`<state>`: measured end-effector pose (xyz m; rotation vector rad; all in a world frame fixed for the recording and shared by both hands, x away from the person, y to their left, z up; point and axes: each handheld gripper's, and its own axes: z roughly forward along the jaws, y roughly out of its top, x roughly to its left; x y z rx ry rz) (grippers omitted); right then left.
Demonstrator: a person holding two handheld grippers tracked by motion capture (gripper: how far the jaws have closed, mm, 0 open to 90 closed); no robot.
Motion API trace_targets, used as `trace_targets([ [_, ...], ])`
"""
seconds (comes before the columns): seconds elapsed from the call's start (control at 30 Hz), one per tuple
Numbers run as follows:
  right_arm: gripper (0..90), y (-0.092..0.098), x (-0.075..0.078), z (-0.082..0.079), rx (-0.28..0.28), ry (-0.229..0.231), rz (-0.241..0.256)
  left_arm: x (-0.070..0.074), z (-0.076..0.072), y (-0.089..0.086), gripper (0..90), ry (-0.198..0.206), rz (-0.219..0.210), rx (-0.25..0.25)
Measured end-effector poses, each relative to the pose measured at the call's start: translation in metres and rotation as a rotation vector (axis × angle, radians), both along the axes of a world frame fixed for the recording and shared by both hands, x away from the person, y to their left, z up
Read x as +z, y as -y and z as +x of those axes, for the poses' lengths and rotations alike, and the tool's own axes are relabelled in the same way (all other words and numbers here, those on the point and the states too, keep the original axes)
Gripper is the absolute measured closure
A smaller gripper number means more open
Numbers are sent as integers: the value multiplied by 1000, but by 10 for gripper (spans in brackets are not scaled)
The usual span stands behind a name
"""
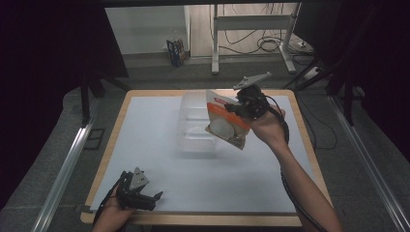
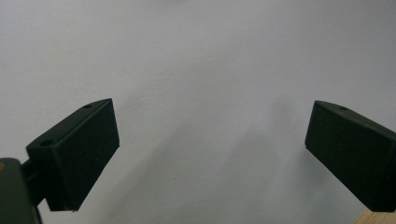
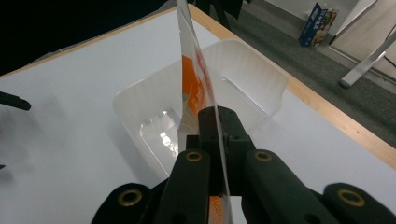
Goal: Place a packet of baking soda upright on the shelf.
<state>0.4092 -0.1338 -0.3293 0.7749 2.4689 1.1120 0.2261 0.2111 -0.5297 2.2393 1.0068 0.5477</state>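
- The right gripper [image 1: 240, 110] is pinching the orange-and-white packet [image 1: 224, 123] between fully closed jaws, above the clear plastic tray [image 1: 193, 126] near the table's [image 1: 154, 111] far edge.
- The left gripper [image 1: 145, 197] is resting wide open and empty at the near left corner.

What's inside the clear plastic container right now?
The clear plastic container looks empty. The snack packet, clamped in the right hand-held gripper, hangs above it and hides part of its floor.

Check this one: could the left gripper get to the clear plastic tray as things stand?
Probably yes: the left gripper rests open at the near edge, and bare table lies between it and the tray.
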Motion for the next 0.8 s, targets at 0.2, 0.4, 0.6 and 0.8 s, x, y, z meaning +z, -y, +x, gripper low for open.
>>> trace_targets([
  [0.2,887,-18,-5,10,18,-7,-5,0,0,0,29,1,-1,-1],
  [0.4,887,-31,-12,18,27,-16,-4,0,0,-1,29,-1,-6,2],
  [0.6,887,-43,-13,24,36,-20,5,0,0,-1,29,-3,-10,3],
  [0.8,887,-57,-15,27,53,-15,15,0,0,-1,29,-3,-12,2],
])
